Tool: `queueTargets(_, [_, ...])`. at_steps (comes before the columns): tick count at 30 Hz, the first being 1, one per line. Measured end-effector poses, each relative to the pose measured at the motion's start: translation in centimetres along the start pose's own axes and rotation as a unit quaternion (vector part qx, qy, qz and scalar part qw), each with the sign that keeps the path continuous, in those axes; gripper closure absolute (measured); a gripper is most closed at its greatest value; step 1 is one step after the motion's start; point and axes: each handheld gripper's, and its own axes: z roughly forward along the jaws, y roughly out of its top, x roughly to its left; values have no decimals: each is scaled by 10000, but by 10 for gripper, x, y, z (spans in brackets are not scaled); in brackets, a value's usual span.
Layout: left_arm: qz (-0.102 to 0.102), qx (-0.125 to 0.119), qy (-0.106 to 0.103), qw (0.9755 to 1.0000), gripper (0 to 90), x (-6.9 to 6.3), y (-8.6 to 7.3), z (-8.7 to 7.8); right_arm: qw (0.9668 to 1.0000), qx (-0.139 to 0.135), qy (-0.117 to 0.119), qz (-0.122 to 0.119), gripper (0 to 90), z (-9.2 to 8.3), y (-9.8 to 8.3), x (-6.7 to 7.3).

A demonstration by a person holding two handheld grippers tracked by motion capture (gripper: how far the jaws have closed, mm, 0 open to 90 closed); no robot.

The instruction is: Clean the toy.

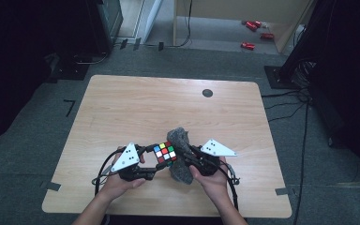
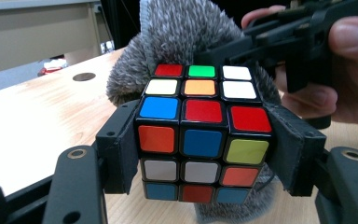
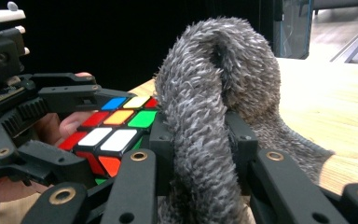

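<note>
Left claw: your left claw (image 1: 158, 165) is clamped on the Rubik's cube (image 1: 165, 153) — in the left gripper view its two pads press the cube's left and right faces, and the cube (image 2: 200, 135) sits square between them.
Right claw: your right claw (image 1: 183, 157) is pinched tight on the grey fuzzy cloth (image 1: 180, 154); in the right gripper view the jaws stand close together with a thick fold of the cloth (image 3: 209, 130) squeezed between them.
Rubik's cube: it is held at the near middle of the worktop (image 1: 136, 108), just left of the cloth and touching it. In the high view its top shows mixed colours. Whether it rests on the worktop or is lifted off it, you cannot tell.
Cloth: it rises in a bunched loop above your right claw and drapes down to the wood, right behind and beside the cube (image 3: 116, 130).
Hands: your left hand (image 1: 119, 180) and right hand (image 1: 213, 180) grip the two tools near the front edge, close to each other, with the cube and cloth between them.
Worktop: pale wood with rounded corners — a dark round cap (image 1: 207, 93) sits near the far edge, well apart from the work.
</note>
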Motion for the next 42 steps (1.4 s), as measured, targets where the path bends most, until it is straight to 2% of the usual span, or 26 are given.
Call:
queueTargets(3, [-138,-168,89,9997,354,7,3,-7,9996,269,-31,-104,708,5,-11,-4])
queueTargets(6, [-366,-402,212,9983,354,15,6,-16,9990,385,94,-188,706,9,-18,-5])
queueTargets(8, [-572,-519,201,9968,354,20,7,-20,9981,411,161,-428,704,12,-21,-3])
queueTargets(9, [-606,-539,205,9965,355,21,7,-20,9971,423,185,-603,702,14,-23,0])
queueTargets(11, [-663,-536,186,9962,354,20,7,-19,9935,525,210,-992,698,19,-28,8])
queueTargets(14, [-649,-523,165,9964,354,18,6,-16,9874,613,348,-1418,694,27,-34,21])
queueTargets(17, [-658,-470,119,9967,355,16,6,-13,9787,727,549,-1841,686,33,-41,35])
queueTargets(19, [-648,-464,123,9967,354,16,5,-13,9735,773,533,-2087,679,35,-43,41])
queueTargets(21, [-679,-490,108,9964,354,16,5,-14,9746,757,395,-2068,678,35,-41,39])
queueTargets(25, [-689,-520,84,9962,354,16,6,-14,9820,536,24,-1809,679,28,-33,24])
queueTargets(27, [-690,-511,70,9963,354,16,6,-13,9840,475,-48,-1715,679,26,-32,20])
queueTargets(29, [-662,-475,44,9967,354,15,6,-12,9842,505,16,-1700,678,28,-34,23])
queueTargets(33, [-627,-448,40,9970,354,14,5,-11,9796,686,341,-1859,674,35,-40,36])
queueTargets(34, [-629,-457,37,9970,354,14,5,-12,9785,705,357,-1904,674,35,-40,38])
queueTargets(37, [-649,-485,33,9967,354,16,6,-14,9795,671,252,-1883,675,32,-35,34])
queueTargets(38, [-659,-492,32,9966,354,17,6,-15,9805,619,180,-1859,676,30,-33,30])
queueTargets(42, [-666,-489,-54,9966,355,15,6,-13,9891,404,-106,-1411,680,22,-27,13])
